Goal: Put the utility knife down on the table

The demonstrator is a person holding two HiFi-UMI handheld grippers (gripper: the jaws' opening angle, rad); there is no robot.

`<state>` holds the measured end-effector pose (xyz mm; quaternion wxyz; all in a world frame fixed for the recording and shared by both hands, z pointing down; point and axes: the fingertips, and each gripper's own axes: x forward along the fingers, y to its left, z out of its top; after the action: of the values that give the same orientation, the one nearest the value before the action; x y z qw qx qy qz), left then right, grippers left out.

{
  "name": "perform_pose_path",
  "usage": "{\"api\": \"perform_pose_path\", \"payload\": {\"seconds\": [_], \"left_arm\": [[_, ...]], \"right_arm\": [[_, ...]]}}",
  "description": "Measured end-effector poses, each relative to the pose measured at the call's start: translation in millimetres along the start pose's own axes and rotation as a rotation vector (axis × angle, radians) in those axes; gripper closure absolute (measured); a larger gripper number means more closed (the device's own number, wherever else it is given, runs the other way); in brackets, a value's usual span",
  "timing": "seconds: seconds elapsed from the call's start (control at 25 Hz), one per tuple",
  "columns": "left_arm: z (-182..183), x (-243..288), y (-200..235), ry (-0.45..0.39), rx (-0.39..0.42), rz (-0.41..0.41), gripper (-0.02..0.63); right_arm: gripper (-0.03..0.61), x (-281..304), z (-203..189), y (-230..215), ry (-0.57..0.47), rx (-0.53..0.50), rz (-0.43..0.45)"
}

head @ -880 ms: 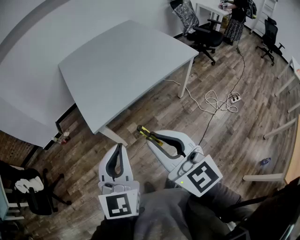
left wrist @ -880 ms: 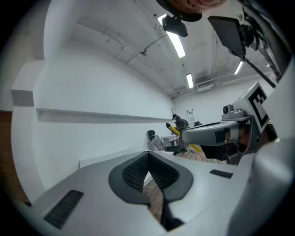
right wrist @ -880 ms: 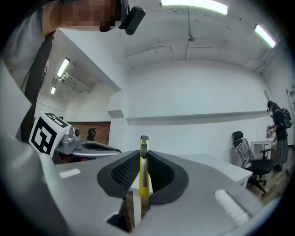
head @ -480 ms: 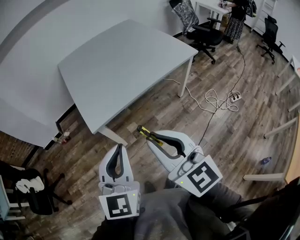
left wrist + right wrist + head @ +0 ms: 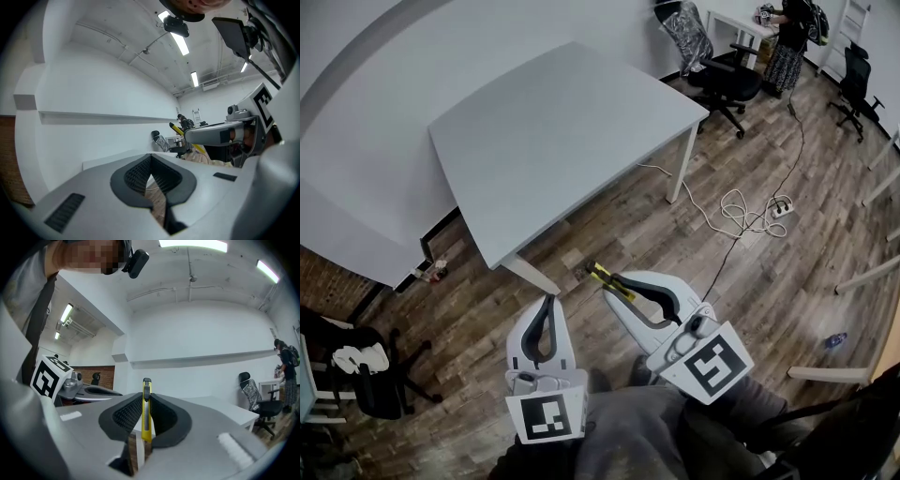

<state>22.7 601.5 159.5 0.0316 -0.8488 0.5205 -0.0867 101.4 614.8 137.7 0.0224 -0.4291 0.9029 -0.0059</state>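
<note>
Barely shifted since a moment ago: right gripper (image 5: 614, 281) clamped on utility knife (image 5: 602, 274), over floor, table (image 5: 562, 122) just ahead-left. Left gripper (image 5: 548, 302) closed, empty. Released too early – would likely drop to floor.

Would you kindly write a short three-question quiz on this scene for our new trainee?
1. True or false: the knife is gripped in the right claw.
2. The left claw is: A open; B shut and empty; C shut on the knife.
3. Fill in: the knife is held over the ____, not yet over the table.

Key: 1 true; 2 B; 3 floor.
</note>
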Motion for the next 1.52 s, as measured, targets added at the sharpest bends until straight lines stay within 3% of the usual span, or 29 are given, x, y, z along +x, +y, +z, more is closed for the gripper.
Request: {"api": "perform_pose_path", "payload": {"seconds": [0.36,0.92,1.16,1.36,1.52], "left_arm": [[-20,27,23,0.045,-0.014,0.046,0.614],[-26,128,100,0.032,-0.036,0.025,0.614],[-23,160,142,0.02,-0.045,0.017,0.614],[-25,181,158,0.02,-0.048,0.0,0.614],[-30,201,166,0.04,-0.049,-0.007,0.614]], "right_arm": [[0.528,32,-16,-21,0.027,0.013,0.042],[0.528,146,-28,-71,0.038,0.02,0.048],[0.528,197,-15,-80,0.021,-0.009,0.062],[0.528,223,-24,-94,0.067,0.006,0.034],[0.528,242,-17,-107,0.038,-0.006,0.048]]}}
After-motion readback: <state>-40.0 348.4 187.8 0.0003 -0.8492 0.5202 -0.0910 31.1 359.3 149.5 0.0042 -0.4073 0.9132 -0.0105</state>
